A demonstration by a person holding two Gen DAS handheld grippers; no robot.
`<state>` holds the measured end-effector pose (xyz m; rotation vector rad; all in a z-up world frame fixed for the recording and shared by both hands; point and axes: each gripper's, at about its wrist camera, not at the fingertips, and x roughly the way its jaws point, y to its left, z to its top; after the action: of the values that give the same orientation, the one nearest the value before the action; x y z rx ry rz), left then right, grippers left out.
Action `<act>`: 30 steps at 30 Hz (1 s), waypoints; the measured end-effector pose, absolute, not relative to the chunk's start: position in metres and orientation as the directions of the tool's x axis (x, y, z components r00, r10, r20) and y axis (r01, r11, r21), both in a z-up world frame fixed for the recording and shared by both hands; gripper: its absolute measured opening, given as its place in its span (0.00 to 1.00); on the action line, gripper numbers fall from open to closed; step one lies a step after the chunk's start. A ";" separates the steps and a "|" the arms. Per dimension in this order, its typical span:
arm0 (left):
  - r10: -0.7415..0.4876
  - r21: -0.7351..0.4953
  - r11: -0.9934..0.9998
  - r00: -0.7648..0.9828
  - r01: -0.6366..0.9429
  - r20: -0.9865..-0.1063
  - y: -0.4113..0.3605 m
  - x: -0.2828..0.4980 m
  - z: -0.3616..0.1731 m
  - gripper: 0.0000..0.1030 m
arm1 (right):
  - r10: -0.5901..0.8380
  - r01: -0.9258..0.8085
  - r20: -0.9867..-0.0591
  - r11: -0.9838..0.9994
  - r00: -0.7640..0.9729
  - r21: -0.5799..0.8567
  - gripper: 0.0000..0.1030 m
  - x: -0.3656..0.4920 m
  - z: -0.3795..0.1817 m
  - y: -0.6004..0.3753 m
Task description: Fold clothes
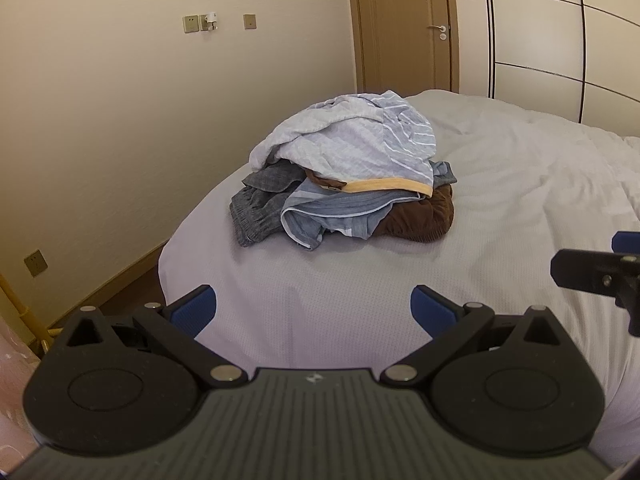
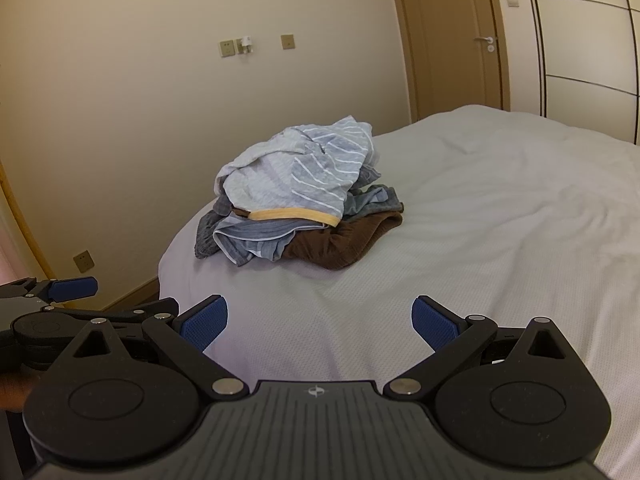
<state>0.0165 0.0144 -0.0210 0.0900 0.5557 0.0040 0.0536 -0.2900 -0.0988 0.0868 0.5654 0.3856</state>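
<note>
Basically start of task, nothing folded yet. Left gripper (image 1: 314, 310) low at 6 o'clock in its own view, jaws spread wide, blue pads (image 1: 196, 312) empty, hovering over bare bed (image 1: 320, 280) near the foot edge. Pile of clothes (image 1: 344, 176) ahead at 12 o'clock from that gripper, well apart from it, sitting on the bed near its left edge by the wall (image 1: 120, 100). Top of pile: pale striped shirt (image 1: 352, 144) with yellow hem (image 1: 384, 187) at its near edge. Under it, at 9 o'clock of the pile, dark grey garment (image 1: 256, 204); centre front, blue-grey garment (image 1: 320, 216); at 4 o'clock, brown garment (image 1: 420, 216). Right gripper (image 2: 320, 320) also low, jaws spread wide, holding nothing, pile at 11 o'clock in its view, well apart. Door (image 1: 404, 28) and wardrobe (image 1: 560, 40) beyond the bed at 1 to 2 o'clock.

Handling, as a guess: all soft, light, limp fabric, no stiffness, likely to drape and drag neighbours along when lifted. Best hold probably the striped shirt first, pinched at the yellow hem where the edge is exposed and thicker; second gripper on the same hem farther along to spread it flat on the bare sheet nearer. Risk: catching two layers at once.
</note>
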 end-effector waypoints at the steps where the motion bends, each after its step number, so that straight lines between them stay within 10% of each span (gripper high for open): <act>1: 0.020 0.077 0.997 0.848 0.025 -0.529 0.015 0.017 -0.021 0.99 | 0.379 -0.331 -0.505 0.925 0.775 0.185 0.98 0.054 -0.099 -0.290; 12: -0.046 -0.059 0.998 0.838 0.017 -0.544 0.030 0.023 -0.020 0.99 | 0.375 -0.331 -0.511 0.927 0.774 0.179 0.98 0.058 -0.099 -0.290; 30: 0.049 0.053 0.998 0.842 -0.024 -0.538 0.031 0.025 -0.030 0.99 | 0.369 -0.325 -0.527 0.929 0.765 0.179 0.98 0.064 -0.107 -0.288</act>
<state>0.0252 0.0313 -0.0296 0.0443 0.5688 0.0384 0.0642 -0.2884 -0.1066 0.0790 0.5891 0.3775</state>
